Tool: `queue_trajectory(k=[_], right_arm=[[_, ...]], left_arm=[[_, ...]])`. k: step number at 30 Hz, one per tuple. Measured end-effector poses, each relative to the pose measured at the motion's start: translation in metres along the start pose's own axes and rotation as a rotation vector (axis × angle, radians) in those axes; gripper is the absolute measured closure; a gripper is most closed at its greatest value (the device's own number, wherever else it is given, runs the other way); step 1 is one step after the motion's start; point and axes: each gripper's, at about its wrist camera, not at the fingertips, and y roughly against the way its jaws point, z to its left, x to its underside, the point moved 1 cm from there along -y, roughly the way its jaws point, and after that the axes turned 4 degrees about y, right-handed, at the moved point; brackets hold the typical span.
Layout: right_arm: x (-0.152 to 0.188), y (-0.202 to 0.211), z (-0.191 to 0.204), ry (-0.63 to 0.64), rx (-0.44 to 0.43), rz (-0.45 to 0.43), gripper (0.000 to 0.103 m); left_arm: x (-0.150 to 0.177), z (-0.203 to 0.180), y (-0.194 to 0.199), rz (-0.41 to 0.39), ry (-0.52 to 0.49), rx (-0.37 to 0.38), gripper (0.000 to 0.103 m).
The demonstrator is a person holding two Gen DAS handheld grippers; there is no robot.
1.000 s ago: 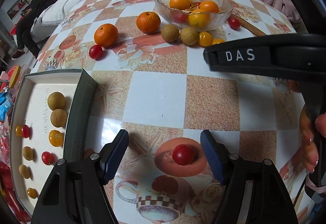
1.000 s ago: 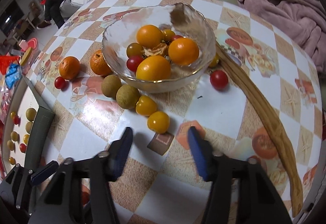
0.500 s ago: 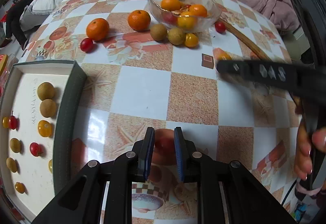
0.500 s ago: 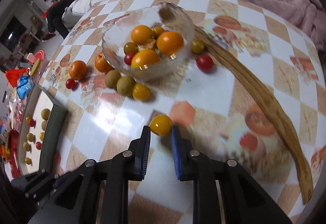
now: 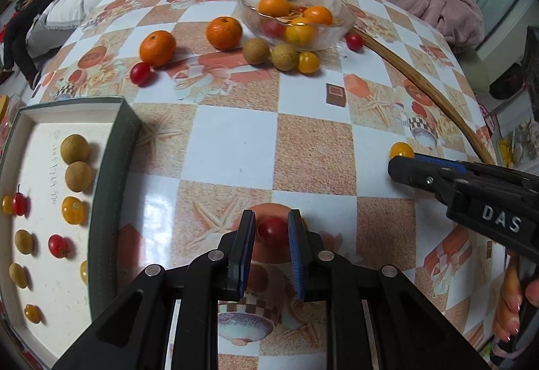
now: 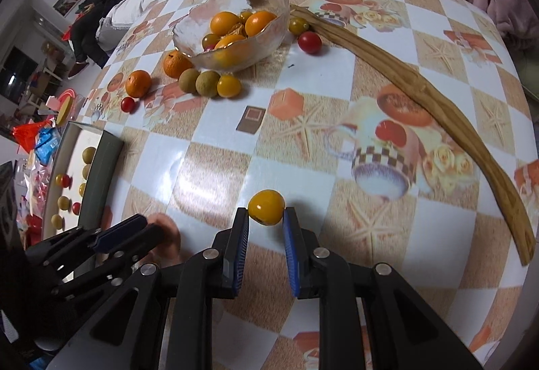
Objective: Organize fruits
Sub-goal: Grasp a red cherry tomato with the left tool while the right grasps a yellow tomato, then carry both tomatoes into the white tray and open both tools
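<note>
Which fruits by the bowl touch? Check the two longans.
Touching. In the right wrist view the two longans by the bowl press side to side with no tablecloth between them. In the left wrist view they look barely apart.

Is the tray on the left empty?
No: the tray already holds several small fruits, including two brown longans and red and yellow tomatoes.
</note>
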Motion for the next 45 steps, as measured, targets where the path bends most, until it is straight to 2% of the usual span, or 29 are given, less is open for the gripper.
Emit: queue_trajectory(k=[5,11,20,25,31,39,45], right_arm=[[0.007,0.005,-0.002,-0.021,-0.002,-0.002,0.08],[0.01,0.011,0.002,-0.025,-0.005,-0.009,0.08],[0.01,0.016,0.033,0.008,-0.02,-0.018,0.08],[0.01,0.013,0.068,0.052,-0.036,-0.013,0.08],[0.011,0.005,0.124,0.119,-0.073,-0.001,0.08],[0.016,-0.013,0.207,0.24,-0.144,0.046,0.08],[0.021,-0.039,0.248,0.303,-0.186,0.127,0.08]], left_arm=[[0.008,-0.012,-0.005,-0.009,-0.058,-0.038,0.081],[0.007,-0.001,0.009,-0.023,-0.022,0.017,0.083],[0.008,0.026,0.042,-0.076,0.009,0.017,0.083],[0.016,0.056,0.066,-0.11,0.036,0.004,0.083],[0.034,0.108,0.089,-0.123,0.091,-0.047,0.083],[0.068,0.173,0.091,-0.061,0.175,-0.134,0.083],[0.085,0.196,0.079,-0.007,0.212,-0.174,0.083]])
